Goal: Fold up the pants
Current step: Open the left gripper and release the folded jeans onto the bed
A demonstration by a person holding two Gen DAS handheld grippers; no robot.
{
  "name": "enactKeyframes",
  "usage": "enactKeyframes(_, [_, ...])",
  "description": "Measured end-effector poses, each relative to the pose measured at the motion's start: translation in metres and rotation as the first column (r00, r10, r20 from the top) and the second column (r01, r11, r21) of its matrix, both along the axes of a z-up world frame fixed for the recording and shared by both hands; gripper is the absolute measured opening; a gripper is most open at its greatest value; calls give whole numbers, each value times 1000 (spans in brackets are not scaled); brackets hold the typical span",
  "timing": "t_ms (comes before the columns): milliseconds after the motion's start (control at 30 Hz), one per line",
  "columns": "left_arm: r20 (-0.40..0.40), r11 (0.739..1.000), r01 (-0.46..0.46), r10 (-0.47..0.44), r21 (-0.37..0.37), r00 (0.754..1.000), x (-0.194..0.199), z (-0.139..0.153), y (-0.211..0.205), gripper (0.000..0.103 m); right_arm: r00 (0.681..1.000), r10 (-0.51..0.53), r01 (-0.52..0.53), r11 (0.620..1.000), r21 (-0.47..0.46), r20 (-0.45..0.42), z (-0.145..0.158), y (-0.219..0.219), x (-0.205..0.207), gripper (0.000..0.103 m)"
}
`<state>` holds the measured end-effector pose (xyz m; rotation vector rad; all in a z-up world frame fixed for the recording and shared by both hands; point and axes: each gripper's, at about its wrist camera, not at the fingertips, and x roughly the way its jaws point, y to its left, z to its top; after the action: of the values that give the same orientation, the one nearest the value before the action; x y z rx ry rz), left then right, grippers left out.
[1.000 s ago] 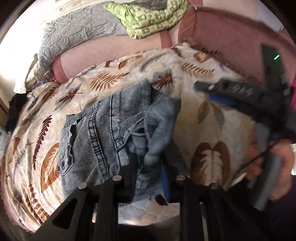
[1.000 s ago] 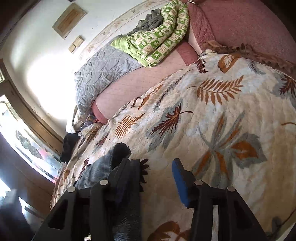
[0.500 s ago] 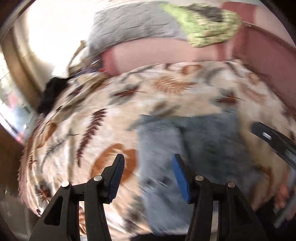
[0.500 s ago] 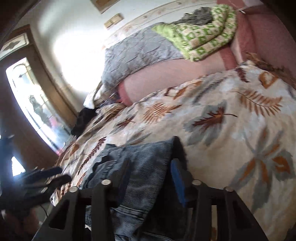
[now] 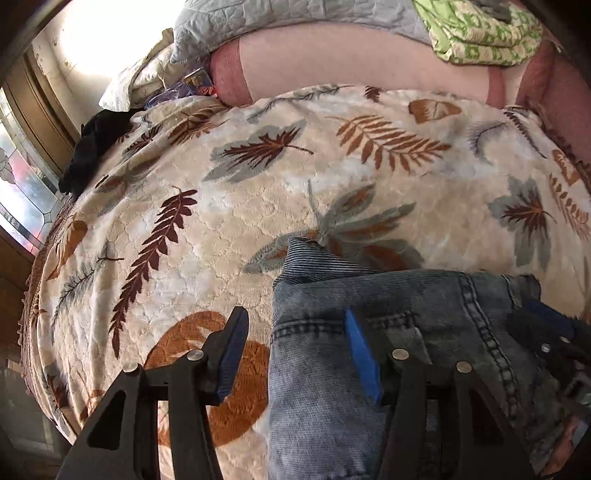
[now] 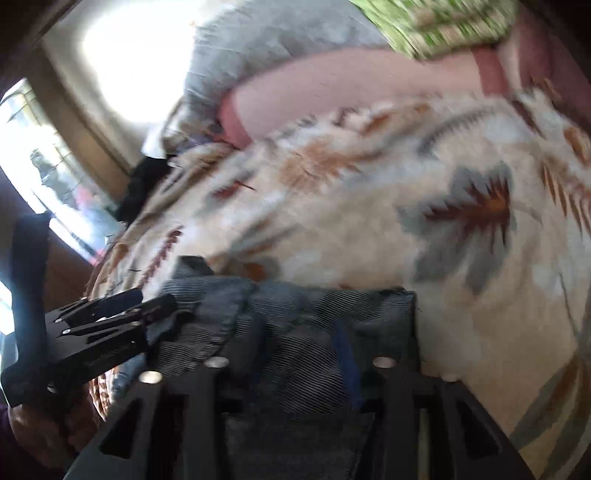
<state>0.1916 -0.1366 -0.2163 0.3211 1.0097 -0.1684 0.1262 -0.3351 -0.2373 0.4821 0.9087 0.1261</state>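
The folded blue denim pants (image 5: 369, 295) lie on the leaf-patterned blanket (image 5: 258, 184). My left gripper (image 5: 295, 354) is open and empty, its jaws straddling the left edge of the pants. In the blurred right wrist view the pants (image 6: 314, 314) lie under my right gripper (image 6: 299, 354), whose fingers stand apart over the denim with nothing pinched. The right gripper's tips also show at the right edge of the left wrist view (image 5: 546, 328). The left gripper shows at the left of the right wrist view (image 6: 110, 314).
A pink bolster (image 5: 351, 62) lies at the far edge of the bed, with a grey quilt (image 5: 277, 18) and a green patterned blanket (image 5: 480, 33) on it. A dark garment (image 5: 92, 147) lies at the bed's left edge by a window.
The left gripper let go of the pants a second ago and swung left, and now sits over their left edge. The right gripper moved over the folded denim.
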Motion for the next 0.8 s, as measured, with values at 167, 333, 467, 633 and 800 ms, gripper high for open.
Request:
enactKeyframes(167, [9,1000,-9,9,14,1000,-3,1,3,62,1000,-1,1,999,40,-10,-4,-12,-14,59])
enactKeyframes(333, [86,999,30,-28,-13,996,-43,35,20,62,990,50,-50,999,-9,134,30,0,-56,60])
enactKeyframes(467, [121,994,103,-100,-18,988,-93,48,35,62,968,139,-126,989,-73,207,50,28,-89,59])
enactKeyframes(633, [31,989,145,-145,16,989,-126,8,43,63,979,189,-171,966,-193,77,22,57,-114,52])
enactKeyframes(800, [28,995,96,-95,-28,995,-126,15,50,64,985,166,-156,970,-186,40,21,57,-121,53])
